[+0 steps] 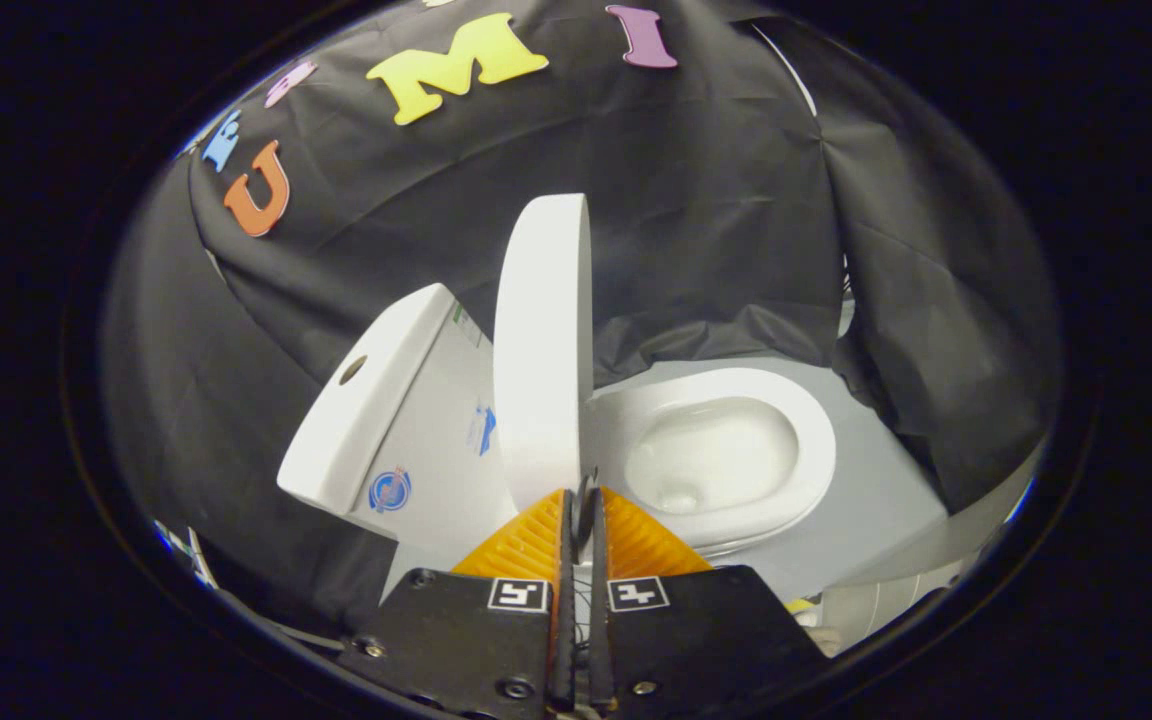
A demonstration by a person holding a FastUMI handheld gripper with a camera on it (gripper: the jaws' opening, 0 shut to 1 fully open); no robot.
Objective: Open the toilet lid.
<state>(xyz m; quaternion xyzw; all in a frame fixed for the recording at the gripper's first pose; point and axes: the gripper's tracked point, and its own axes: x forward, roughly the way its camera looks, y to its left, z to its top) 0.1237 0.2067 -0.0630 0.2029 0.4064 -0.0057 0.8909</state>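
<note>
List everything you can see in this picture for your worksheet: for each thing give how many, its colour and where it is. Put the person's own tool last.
Toilet lid: one, white, raised upright, just ahead of the fingers, between tank and bowl.
Toilet bowl: one, white, open, beyond the fingers, beside the lid.
Tank: one, white, behind the lid, with a round button hole on top and small blue stickers on its side.
Floor: one, pale grey, under and around the bowl.
Booth wall: black cloth, draped behind and around the toilet.
Gripper: one, jaws closed together with nothing between them, tips at the lid's lower edge.
</note>
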